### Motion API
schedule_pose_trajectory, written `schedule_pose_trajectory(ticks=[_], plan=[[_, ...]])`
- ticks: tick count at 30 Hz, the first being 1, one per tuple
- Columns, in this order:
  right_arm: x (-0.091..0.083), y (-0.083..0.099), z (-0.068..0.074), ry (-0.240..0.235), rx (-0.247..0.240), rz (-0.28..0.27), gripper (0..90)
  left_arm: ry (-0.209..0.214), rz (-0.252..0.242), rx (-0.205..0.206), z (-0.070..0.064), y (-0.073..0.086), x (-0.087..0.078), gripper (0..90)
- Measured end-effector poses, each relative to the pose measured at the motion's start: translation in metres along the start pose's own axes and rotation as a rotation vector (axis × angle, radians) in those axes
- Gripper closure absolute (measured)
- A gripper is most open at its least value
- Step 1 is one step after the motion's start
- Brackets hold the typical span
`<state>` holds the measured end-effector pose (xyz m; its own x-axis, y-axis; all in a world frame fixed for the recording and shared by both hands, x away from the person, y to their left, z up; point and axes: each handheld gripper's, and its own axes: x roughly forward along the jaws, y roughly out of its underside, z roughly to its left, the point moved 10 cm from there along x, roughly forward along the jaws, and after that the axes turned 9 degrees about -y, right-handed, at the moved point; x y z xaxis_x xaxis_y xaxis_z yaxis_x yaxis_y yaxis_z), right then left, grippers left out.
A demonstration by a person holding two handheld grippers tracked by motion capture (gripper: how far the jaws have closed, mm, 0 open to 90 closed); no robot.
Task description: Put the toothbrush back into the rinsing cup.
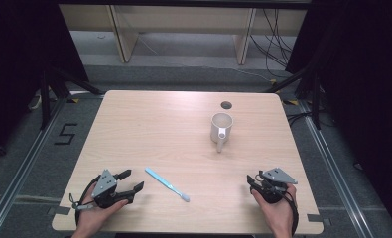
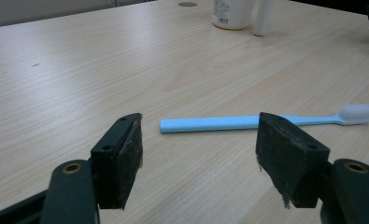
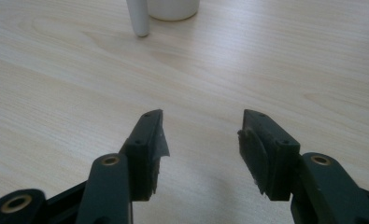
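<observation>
The slim light-blue plastic toothbrush with white bristles (image 1: 167, 184) lies flat on the pale wooden table (image 1: 149, 124), on the near side of the white ceramic mug with a long handle (image 1: 221, 128) and well apart from it; being so low and thin, it could skid or roll aside if a jaw strikes the tabletop first or catches only one edge. The left gripper (image 1: 132, 181) sits just beside the toothbrush's handle end, its jaws spread wide and holding nothing. The right gripper (image 1: 251, 181), near the table's front edge below the mug, is also open and empty, touching nothing.
</observation>
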<state>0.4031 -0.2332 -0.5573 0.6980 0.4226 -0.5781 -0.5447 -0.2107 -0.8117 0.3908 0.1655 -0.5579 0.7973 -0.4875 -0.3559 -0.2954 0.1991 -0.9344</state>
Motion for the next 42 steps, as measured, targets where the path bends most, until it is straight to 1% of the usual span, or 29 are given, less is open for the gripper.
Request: schedule_pose_trajectory(ticks=[1,2,6,7,8,10,12,14,15,16,17,18,19,20,21,22,23,26,28,29,30,31,32,33,35,36,39,40,42], plan=[[-0.001,0.001,0.001,0.003,0.015,0.014,49.8,-0.003,0.008,0.003,0.000,0.001,-0.001,31.2],[-0.002,-0.001,-0.002,0.016,-0.017,0.009,49.8,0.005,0.002,-0.002,0.000,0.000,0.000,31.1],[0.000,0.000,0.002,-0.020,-0.023,0.027,50.0,0.009,0.006,-0.010,-0.001,0.001,-0.003,31.0],[-0.003,0.000,0.002,0.000,-0.031,0.035,50.1,0.016,0.000,-0.013,-0.001,0.001,-0.004,31.0],[-0.003,0.001,0.006,-0.011,-0.006,0.047,50.1,0.020,0.002,-0.016,0.000,0.002,-0.005,31.2],[-0.004,-0.001,0.007,-0.004,-0.034,0.045,50.5,0.027,-0.002,-0.021,0.001,0.000,-0.006,31.5],[-0.005,-0.003,0.008,-0.014,-0.054,0.032,50.7,0.034,-0.012,-0.019,0.001,-0.004,-0.007,31.5],[-0.006,0.000,0.011,-0.006,-0.022,0.051,50.7,0.039,-0.020,-0.007,0.001,-0.011,-0.009,31.5],[-0.005,-0.001,0.010,-0.013,-0.060,0.051,50.9,0.041,-0.016,0.005,0.000,-0.013,-0.010,31.6],[-0.005,0.000,0.013,-0.013,-0.045,0.061,51.2,0.047,-0.010,0.018,-0.001,-0.015,-0.010,31.6],[-0.005,-0.001,0.013,-0.021,-0.065,0.054,51.7,0.081,0.020,0.047,-0.004,-0.017,-0.010,31.5],[-0.005,-0.001,0.013,-0.021,-0.065,0.054,51.7,0.081,0.020,0.047,-0.004,-0.017,-0.010,31.5],[-0.005,-0.003,0.013,-0.021,-0.065,0.048,52.1,0.110,0.035,0.061,-0.007,-0.018,-0.009,31.5],[-0.005,-0.004,0.014,-0.024,-0.065,0.044,52.2,0.123,0.060,0.086,-0.009,-0.018,-0.009,31.5],[-0.003,-0.004,0.016,-0.037,-0.063,0.044,52.2,0.157,0.088,0.144,-0.013,-0.020,-0.007,31.5],[-0.003,-0.004,0.016,-0.037,-0.063,0.044,52.2,0.157,0.088,0.144,-0.013,-0.020,-0.007,31.5],[-0.004,-0.004,0.017,-0.026,-0.064,0.043,51.9,0.181,0.121,0.188,-0.017,-0.021,-0.005,31.5],[-0.004,-0.003,0.018,-0.033,-0.072,0.048,51.7,0.193,0.132,0.221,-0.019,-0.023,-0.002,31.9],[-0.003,-0.002,0.021,-0.048,-0.054,0.048,51.4,0.224,0.134,0.232,-0.023,-0.025,0.001,32.4],[-0.002,0.000,0.023,-0.051,-0.023,0.060,50.9,0.246,0.148,0.259,-0.026,-0.026,0.004,32.9],[-0.002,0.000,0.023,-0.051,-0.023,0.060,50.9,0.246,0.148,0.259,-0.026,-0.026,0.004,33.0],[-0.001,-0.001,0.022,-0.054,-0.057,0.054,50.6,0.252,0.157,0.282,-0.026,-0.027,0.005,33.0],[-0.002,0.002,0.028,-0.063,0.005,0.070,50.4,0.257,0.155,0.300,-0.027,-0.028,0.007,33.2],[-0.001,0.001,0.027,-0.074,-0.034,0.066,50.1,0.275,0.163,0.320,-0.029,-0.030,0.007,33.4],[-0.001,-0.002,0.025,-0.072,-0.052,0.057,49.9,0.305,0.169,0.372,-0.033,-0.034,0.008,33.5],[-0.001,-0.001,0.027,-0.075,-0.026,0.063,49.9,0.319,0.177,0.411,-0.034,-0.036,0.009,33.5],[-0.002,-0.002,0.030,-0.083,-0.006,0.062,49.3,0.391,0.198,0.476,-0.043,-0.036,0.012,35.8],[-0.001,-0.003,0.028,-0.078,-0.035,0.062,49.0,0.412,0.221,0.509,-0.044,-0.034,0.014,36.9],[0.000,-0.001,0.030,-0.084,-0.038,0.090,48.2,0.420,0.285,0.594,-0.042,-0.030,0.020,38.0]])
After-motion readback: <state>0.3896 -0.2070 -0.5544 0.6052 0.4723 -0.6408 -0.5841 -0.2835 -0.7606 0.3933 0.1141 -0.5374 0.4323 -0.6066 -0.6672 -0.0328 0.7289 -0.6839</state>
